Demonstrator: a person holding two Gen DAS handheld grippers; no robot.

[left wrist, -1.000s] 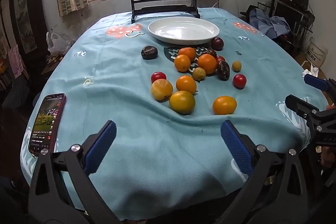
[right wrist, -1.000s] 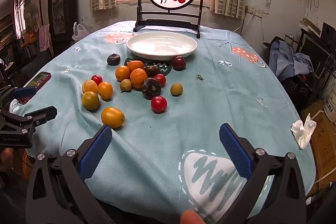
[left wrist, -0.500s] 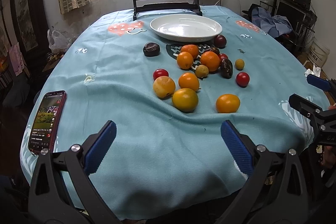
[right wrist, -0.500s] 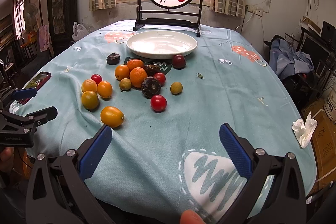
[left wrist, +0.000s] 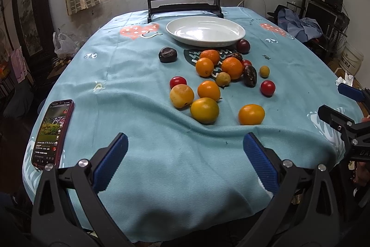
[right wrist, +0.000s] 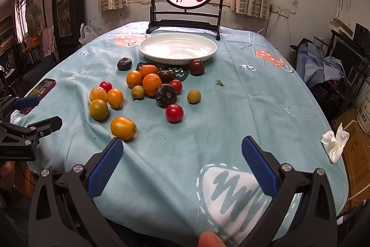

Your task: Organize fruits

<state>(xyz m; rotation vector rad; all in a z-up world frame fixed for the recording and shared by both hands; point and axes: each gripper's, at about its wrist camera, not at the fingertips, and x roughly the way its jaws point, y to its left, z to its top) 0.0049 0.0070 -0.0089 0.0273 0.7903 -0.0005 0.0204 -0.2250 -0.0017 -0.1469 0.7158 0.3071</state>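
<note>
Hovering over the near table edge, the left gripper (left wrist: 185, 161) and right gripper (right wrist: 181, 162) gape wide, holding nothing; the fruit cluster (left wrist: 215, 82) lies ahead of both, short of the empty white plate (right wrist: 148, 51)

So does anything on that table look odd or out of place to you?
A few things. The white plate holds nothing while the fruit lies loose on the tablecloth. A phone with its screen lit sits at the table's left edge, and a crumpled tissue at its right edge. Nothing looks spilled.
</note>
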